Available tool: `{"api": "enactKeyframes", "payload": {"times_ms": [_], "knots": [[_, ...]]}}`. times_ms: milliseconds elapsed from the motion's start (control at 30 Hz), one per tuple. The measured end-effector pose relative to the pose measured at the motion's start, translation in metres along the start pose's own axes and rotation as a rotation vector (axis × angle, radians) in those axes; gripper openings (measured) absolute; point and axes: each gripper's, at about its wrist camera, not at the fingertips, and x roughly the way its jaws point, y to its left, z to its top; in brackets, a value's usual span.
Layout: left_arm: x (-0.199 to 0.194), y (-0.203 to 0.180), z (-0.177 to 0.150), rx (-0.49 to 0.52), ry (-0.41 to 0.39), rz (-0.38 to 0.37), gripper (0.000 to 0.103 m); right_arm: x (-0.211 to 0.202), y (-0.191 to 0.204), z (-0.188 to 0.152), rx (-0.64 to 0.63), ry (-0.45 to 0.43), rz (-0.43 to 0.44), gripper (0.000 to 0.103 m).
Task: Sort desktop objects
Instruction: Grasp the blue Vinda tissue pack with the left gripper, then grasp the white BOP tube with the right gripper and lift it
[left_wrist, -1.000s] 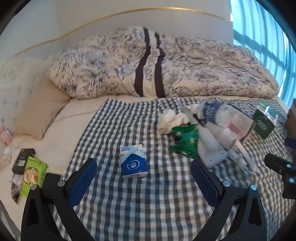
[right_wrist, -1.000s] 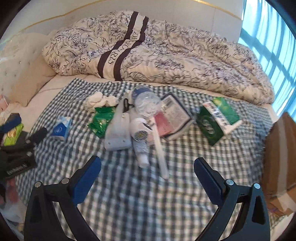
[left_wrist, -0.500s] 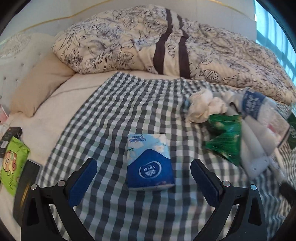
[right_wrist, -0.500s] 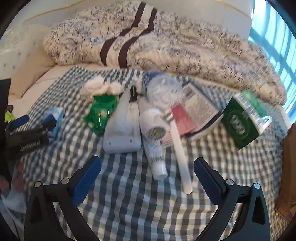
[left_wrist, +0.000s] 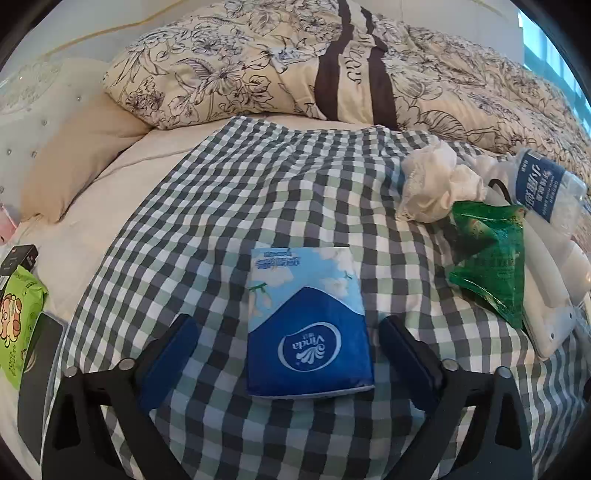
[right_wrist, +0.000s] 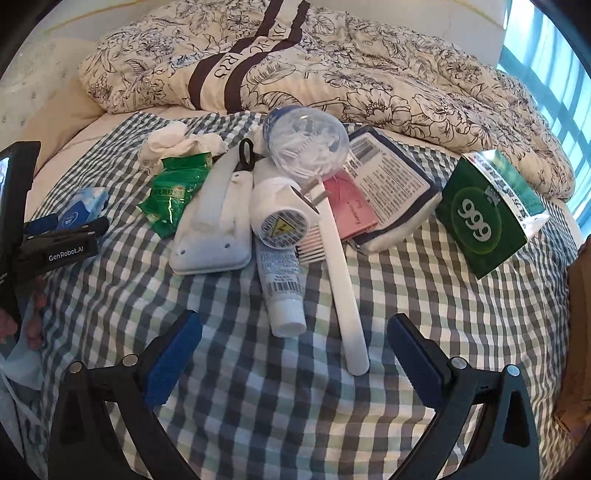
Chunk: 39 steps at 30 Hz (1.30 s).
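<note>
A blue Vinda tissue pack (left_wrist: 306, 317) lies flat on the checkered cloth (left_wrist: 258, 184). My left gripper (left_wrist: 286, 325) straddles it with its jaws closing; a gap shows between each pad and the pack. In the right wrist view my right gripper (right_wrist: 294, 319) hangs open just above the cloth, with the cap end of a white tube (right_wrist: 280, 280) and a white comb handle (right_wrist: 341, 284) between its fingers, untouched. Behind them are piled a white plug (right_wrist: 280, 214), a flat white device (right_wrist: 214, 225), a green sachet (right_wrist: 173, 192), a clear bottle (right_wrist: 306, 144) and a green 999 box (right_wrist: 487, 210).
A floral duvet (left_wrist: 295, 74) is heaped along the back and a beige pillow (left_wrist: 74, 147) lies at the left. Crumpled white tissue (left_wrist: 436, 188) sits by the sachet. A green snack pack (left_wrist: 18, 306) and dark flat items lie off the cloth's left edge.
Both grippers have come down toward the cloth. The left one has closed in on the tissue pack, which now lies between its fingers, and its jaws stand slightly narrower.
</note>
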Motion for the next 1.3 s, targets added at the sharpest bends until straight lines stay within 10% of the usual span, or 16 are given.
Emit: {"api": "enactKeyframes", "payload": {"times_ms": [133, 633, 1000, 1300], "knots": [[-0.004, -0.007, 0.000, 0.034, -0.028, -0.021, 0.056, 0.003, -0.002, -0.003, -0.005, 0.008, 0.013, 0.101], [-0.001, 0.001, -0.004, -0.020, -0.043, -0.077, 0.054, 0.009, 0.013, 0.004, -0.090, -0.020, -0.016, 0.096], [0.001, 0.003, -0.004, -0.040, -0.047, -0.097, 0.054, 0.024, 0.010, 0.005, -0.060, 0.015, 0.049, 0.029], [0.000, 0.003, -0.004, -0.040, -0.049, -0.095, 0.054, 0.017, 0.005, 0.006, -0.031, -0.007, 0.079, 0.023]]}}
